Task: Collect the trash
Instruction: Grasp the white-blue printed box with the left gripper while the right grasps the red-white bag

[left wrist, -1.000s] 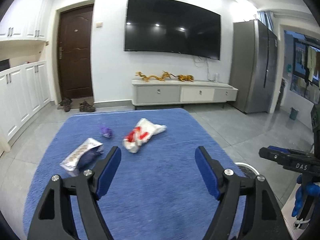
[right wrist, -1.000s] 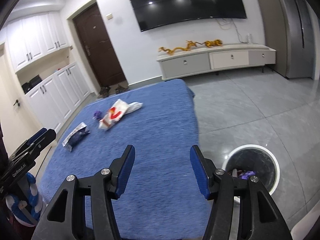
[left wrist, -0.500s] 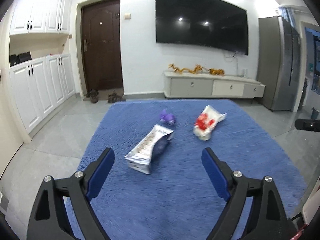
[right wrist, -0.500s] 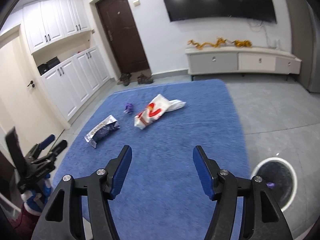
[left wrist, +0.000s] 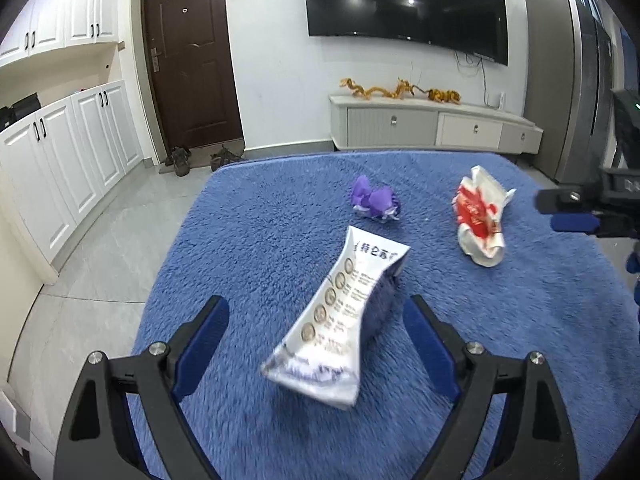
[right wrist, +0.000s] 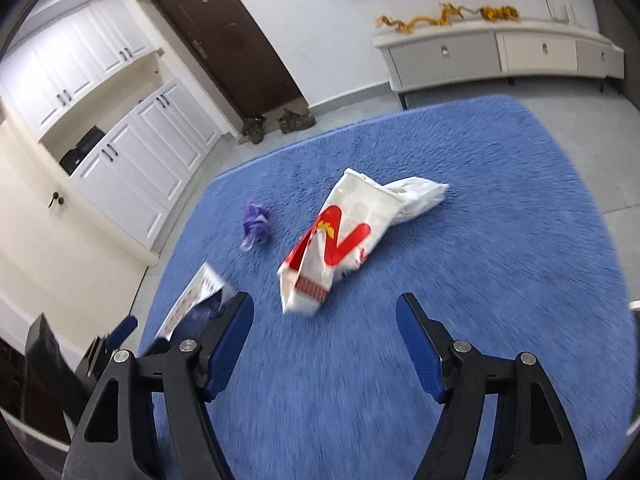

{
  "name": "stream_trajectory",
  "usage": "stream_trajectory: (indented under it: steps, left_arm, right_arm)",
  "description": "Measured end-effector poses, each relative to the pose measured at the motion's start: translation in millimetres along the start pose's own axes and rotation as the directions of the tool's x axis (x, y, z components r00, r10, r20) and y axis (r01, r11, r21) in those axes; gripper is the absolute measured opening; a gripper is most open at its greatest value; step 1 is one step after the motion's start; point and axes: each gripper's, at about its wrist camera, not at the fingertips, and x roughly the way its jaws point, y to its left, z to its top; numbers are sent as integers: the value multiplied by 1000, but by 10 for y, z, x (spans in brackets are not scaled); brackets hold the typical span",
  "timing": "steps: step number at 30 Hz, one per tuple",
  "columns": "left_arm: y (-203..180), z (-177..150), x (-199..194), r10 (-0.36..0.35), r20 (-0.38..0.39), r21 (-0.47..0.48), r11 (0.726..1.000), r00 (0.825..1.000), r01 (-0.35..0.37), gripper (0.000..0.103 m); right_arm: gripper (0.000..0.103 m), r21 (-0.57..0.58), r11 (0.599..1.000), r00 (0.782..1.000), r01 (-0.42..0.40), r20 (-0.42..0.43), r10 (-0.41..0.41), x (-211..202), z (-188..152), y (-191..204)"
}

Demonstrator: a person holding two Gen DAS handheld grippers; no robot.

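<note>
Your left gripper is wide open and points down at the blue rug. A white and blue snack bag lies on the rug right in front of it. The near end of the bag sits in the gap between the two blue pads, but the pads do not touch it, so you are not holding anything. A little farther away on the rug there is a small purple wrapper, all scrunched up. To the right of that lies a crumpled white and red bag. The three bits of trash lie apart from each other. Your right gripper is not holding anything either, and its jaws are opening wider right now. Nothing is between them but rug. The white and red bag lies just past its tips, a bit to the left of the middle. From this side, the purple wrapper is left of that bag, and the snack bag peeks out behind the left finger. A brown door with shoes in front of it is at the far wall, and white cupboards stand along the left.
</note>
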Motion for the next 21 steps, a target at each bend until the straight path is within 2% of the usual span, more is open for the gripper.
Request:
stream_trajectory:
  steps: [5,11,13,14,15,16,17,20,21]
  left_arm:
    - [25,32,269,-28,-64,-25,999,998,27,89]
    - [-10,22,411,-69,-117,-22,997,991,67,88]
    - [-10,13,430,-77,-129,-26,997,989,75,74]
    - [0,0,423,-88,-133,-30,996,987,84,71]
    - [-3,-10,418,-92,-134,-30,996,987,89,65]
    - [-3,-15,415,-89,-135,-28,996,987,86,56]
    - [-9,-27,403,-90,-135,-28,996,987,87,54]
    - [-7,-51,357,-99,-134,-37,995,986,95,50]
    - [-21,-74,327,-103,-133,-39,994,986,99,48]
  right_arm:
    - [75,57,998,999,17,-31,-15,494,205,-71]
    - [75,79,996,998,44,-46,-40,835,277,-135]
    - [75,61,997,998,47,-34,-45,857,287,-109]
    - [61,42,998,998,53,-36,-51,883,299,-87]
    - [56,21,998,998,60,-36,-59,882,300,-67]
    - [44,17,998,998,55,-40,-55,878,292,-66]
    - [25,26,999,998,43,-45,-42,870,275,-82]
    - [11,35,999,999,9,-54,-7,798,183,-134]
    - [10,28,1000,998,-1,-61,3,760,141,-139]
